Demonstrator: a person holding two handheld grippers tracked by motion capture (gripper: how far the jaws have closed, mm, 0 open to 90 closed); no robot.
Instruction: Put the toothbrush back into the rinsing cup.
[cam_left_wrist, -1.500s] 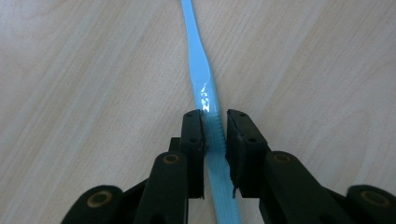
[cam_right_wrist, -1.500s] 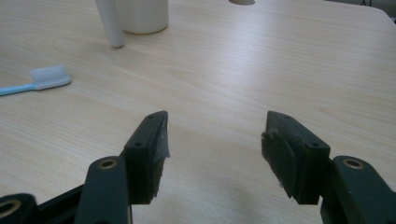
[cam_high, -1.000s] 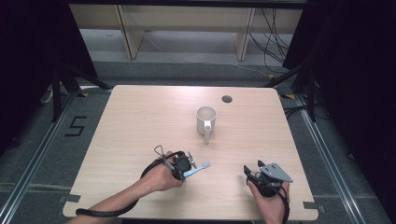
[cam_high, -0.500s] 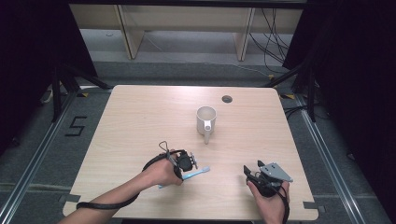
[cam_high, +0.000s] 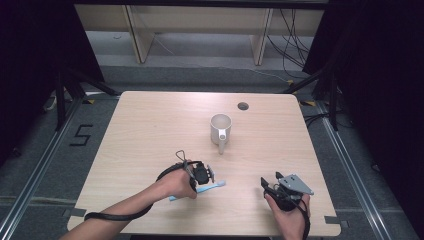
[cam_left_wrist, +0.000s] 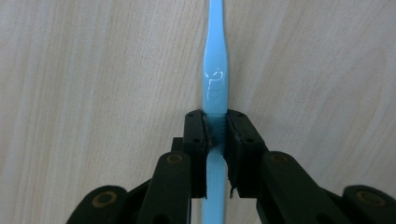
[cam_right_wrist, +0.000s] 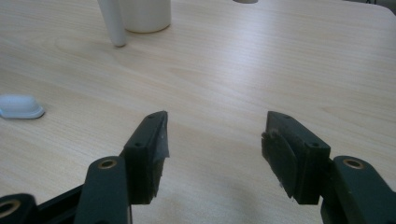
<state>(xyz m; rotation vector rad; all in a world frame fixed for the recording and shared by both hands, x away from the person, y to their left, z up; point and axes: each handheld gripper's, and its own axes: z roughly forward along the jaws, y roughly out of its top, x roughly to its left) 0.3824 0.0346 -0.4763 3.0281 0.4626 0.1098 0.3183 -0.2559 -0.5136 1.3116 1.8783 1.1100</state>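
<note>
A pale wood-grain table (cam_high: 150, 130) with rounded corners carries two things — a white mug (cam_high: 220, 127) standing upright near the middle, handle towards the person, and a light blue toothbrush (cam_high: 210, 186) lying flat nearer the front edge. A round cable hole (cam_high: 243, 106) sits towards the far edge.

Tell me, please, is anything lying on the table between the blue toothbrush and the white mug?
Nothing visible does. The left gripper is shut on the toothbrush, and bare table lies between it and the mug.
</note>
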